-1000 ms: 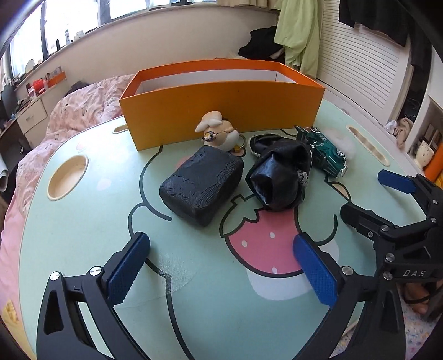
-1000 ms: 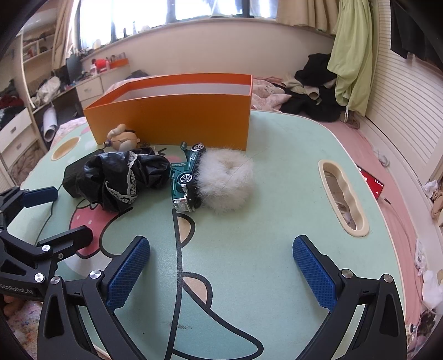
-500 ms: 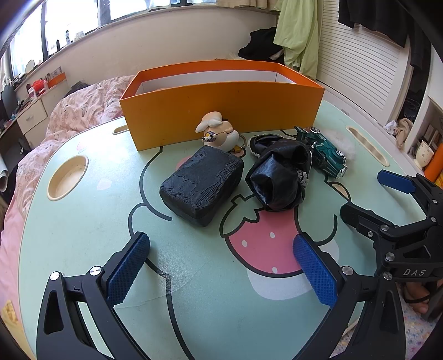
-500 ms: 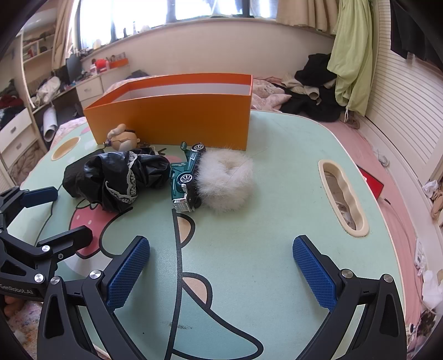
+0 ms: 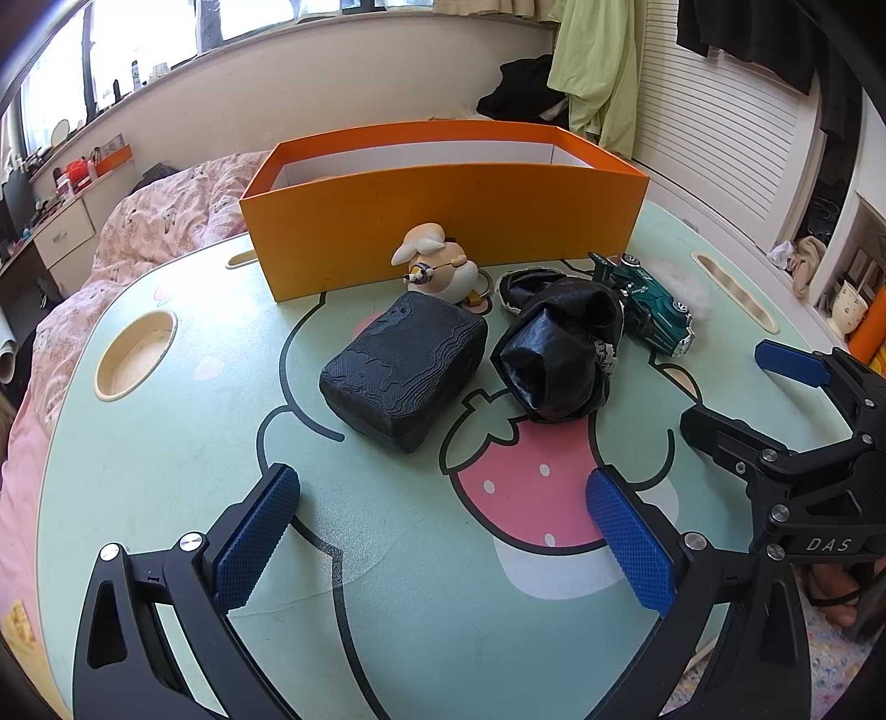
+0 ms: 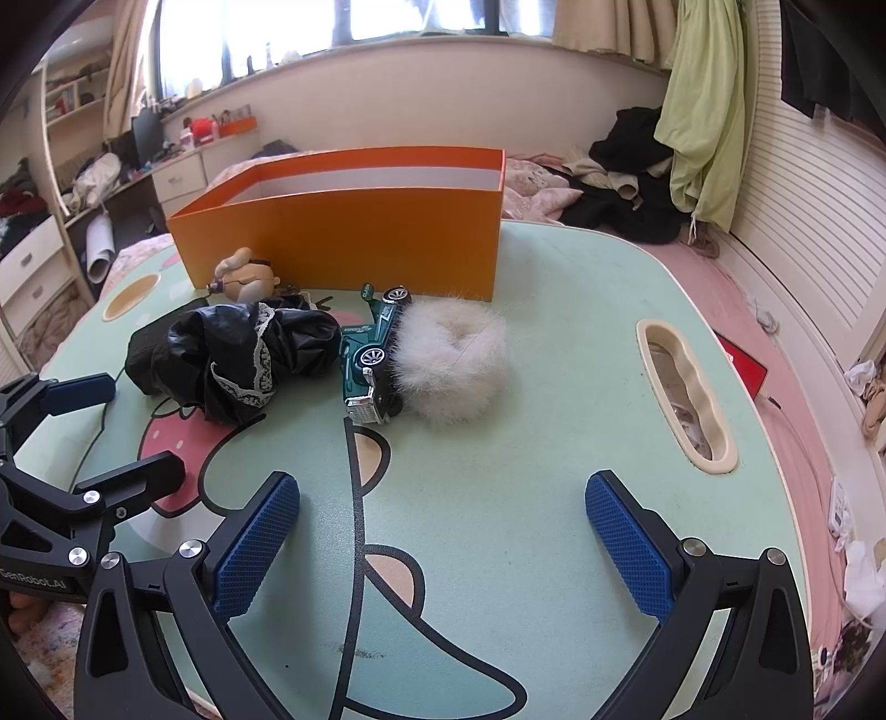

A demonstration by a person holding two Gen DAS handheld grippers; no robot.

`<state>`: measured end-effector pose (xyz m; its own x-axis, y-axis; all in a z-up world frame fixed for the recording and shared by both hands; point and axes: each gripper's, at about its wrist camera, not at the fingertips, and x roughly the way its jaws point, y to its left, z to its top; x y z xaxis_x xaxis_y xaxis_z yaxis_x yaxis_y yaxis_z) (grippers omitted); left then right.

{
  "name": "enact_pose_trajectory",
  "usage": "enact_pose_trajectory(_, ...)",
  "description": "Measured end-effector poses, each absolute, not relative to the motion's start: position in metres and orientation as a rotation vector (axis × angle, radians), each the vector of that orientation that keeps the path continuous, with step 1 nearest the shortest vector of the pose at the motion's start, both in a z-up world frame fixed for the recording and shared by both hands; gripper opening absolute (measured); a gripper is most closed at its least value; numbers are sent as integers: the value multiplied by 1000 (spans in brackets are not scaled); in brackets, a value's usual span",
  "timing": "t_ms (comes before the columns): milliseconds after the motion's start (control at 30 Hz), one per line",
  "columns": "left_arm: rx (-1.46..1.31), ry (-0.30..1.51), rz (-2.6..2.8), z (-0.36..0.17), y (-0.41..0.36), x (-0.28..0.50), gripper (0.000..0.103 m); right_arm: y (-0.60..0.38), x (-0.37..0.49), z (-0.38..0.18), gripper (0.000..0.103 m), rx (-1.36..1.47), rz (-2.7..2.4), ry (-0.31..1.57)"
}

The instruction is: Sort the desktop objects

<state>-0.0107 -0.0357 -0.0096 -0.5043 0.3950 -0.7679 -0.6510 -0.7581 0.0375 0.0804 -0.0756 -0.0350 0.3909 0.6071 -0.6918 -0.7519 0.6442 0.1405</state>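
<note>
Grippers left (image 5: 443,531) and right (image 6: 443,537), fingers spread and empty, hover over the counter (image 6: 554,443). "DAS" and "GenRobot.AI" mark their frames. Toy car (image 6: 372,354), lettering seemingly "EXPORT", lies between black bag (image 6: 232,354) and fur puff (image 6: 451,360), before the orange box (image 6: 343,243).

Light: bright daylight from windows (image 6: 387,16), overexposed.
Shadows: soft.
Focus: sharp.
Distortion: strong fisheye curvature, dark corner vignetting.

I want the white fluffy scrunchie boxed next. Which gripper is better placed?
Right. The open right gripper faces the white fluffy scrunchie closely; from the left gripper, the green toy car mostly hides it.
</note>
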Motion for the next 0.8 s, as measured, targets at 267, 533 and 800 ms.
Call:
enact_pose_trajectory(267,-1036,432,2251,-10,-36,-10,103,-76,76,-33,103,-213,866,786)
enact_pose_trajectory(533,-1035,430,2250,-7,-35,-9,103,-80,71,-20,101,-207,903,782)
enact_pose_trajectory(800,-1032,430,2251,-5,-35,-9,103,-10,101,87,97,-240,1098,673)
